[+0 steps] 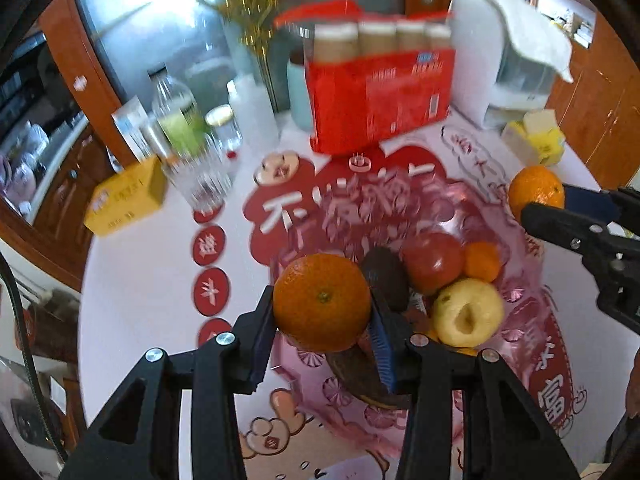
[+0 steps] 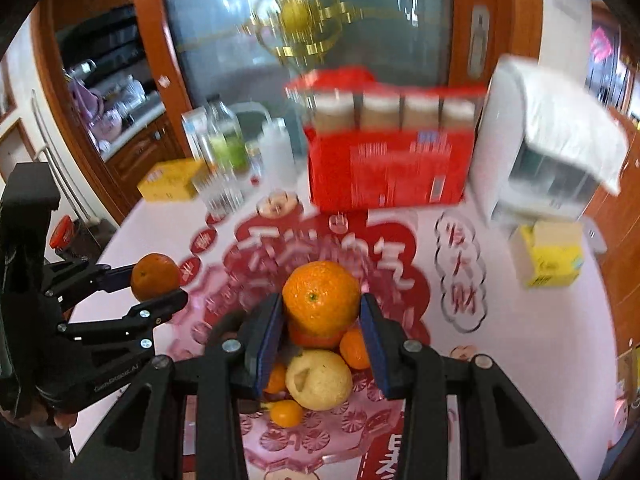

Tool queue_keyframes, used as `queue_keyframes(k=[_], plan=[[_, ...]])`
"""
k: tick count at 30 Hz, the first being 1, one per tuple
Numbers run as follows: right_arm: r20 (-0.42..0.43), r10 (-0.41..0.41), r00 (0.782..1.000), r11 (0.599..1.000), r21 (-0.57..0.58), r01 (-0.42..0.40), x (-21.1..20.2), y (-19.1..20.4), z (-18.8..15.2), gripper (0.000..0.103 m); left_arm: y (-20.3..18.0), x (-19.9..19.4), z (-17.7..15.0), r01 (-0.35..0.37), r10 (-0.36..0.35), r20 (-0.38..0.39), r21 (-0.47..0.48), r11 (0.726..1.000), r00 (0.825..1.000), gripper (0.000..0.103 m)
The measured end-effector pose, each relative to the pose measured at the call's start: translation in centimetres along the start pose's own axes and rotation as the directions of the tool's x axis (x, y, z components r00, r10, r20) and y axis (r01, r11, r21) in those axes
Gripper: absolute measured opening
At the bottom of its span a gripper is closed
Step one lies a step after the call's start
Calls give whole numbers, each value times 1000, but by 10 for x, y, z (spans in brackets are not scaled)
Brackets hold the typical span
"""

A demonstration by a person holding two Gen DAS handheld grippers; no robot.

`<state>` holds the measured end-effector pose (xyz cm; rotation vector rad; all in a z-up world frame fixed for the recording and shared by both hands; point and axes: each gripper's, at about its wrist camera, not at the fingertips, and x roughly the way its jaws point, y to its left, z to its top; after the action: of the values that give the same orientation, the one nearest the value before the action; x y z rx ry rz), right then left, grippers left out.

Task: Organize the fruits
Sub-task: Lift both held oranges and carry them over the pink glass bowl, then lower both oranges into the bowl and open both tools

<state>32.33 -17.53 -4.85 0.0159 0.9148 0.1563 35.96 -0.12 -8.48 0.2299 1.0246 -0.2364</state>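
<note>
While your left gripper (image 1: 322, 320) fills the bottom centre of its own view, its blue pads (image 1: 262, 334) are pressed against both sides of an orange (image 1: 322, 300), so the jaws stand only as wide as that fruit. It hangs above the near left part of a pink glass plate (image 1: 532, 280) in the lower middle of the frame. On that plate you can see a red tomato (image 1: 434, 260), a small mandarin (image 1: 482, 261), a yellow apple (image 1: 468, 312) and a dark oblong fruit (image 1: 386, 276) just right of the held orange. At the right edge of this view your right gripper (image 1: 560, 200) reaches in with a second orange (image 1: 536, 190) between its fingers. From the right wrist view, that second orange (image 2: 322, 298) sits at frame centre, clamped between the blue pads (image 2: 266, 348), above the yellow apple (image 2: 319, 378) and another small mandarin (image 2: 286, 413) on the pink plate (image 2: 360, 420). Your left gripper (image 2: 160, 284) shows at the left of this frame, its orange (image 2: 154, 276) held over the plate's left rim. Behind the plate, at upper centre, stands a red carton (image 1: 380, 108) of bottles; a yellow box (image 1: 128, 196) lies at the left, and a white appliance (image 1: 512, 56) stands at the upper right. Everything rests on a white tablecloth (image 1: 140, 280) printed with red characters.
</note>
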Motion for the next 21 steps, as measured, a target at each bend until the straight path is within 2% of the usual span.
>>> queue_keyframes(k=[5,10,12,14,15,21], plan=[[-73,-9,997,1000,0,9,46,-8,-11,40,-3,36,-1,18,-19,-39,-28,999,999,42],[-95,-13,995,1000,-10,12,66,-11,-12,40,-3,56,1,11,-14,-56,-50,999,998,43],[-94,-6,996,1000,-6,5,70,-11,-11,41,-2,56,0,6,-9,-53,-59,998,999,51],[-83,2,997,1000,3,-2,71,-12,-9,41,0,53,1,0,-3,-31,-70,998,1000,70],[-69,-3,998,1000,6,3,70,-12,-9,44,0,50,1,-2,1,-16,-75,997,1000,75],[-17,16,1000,1000,17,-15,60,-10,-3,53,0,34,4,-17,19,29,-70,997,999,83]])
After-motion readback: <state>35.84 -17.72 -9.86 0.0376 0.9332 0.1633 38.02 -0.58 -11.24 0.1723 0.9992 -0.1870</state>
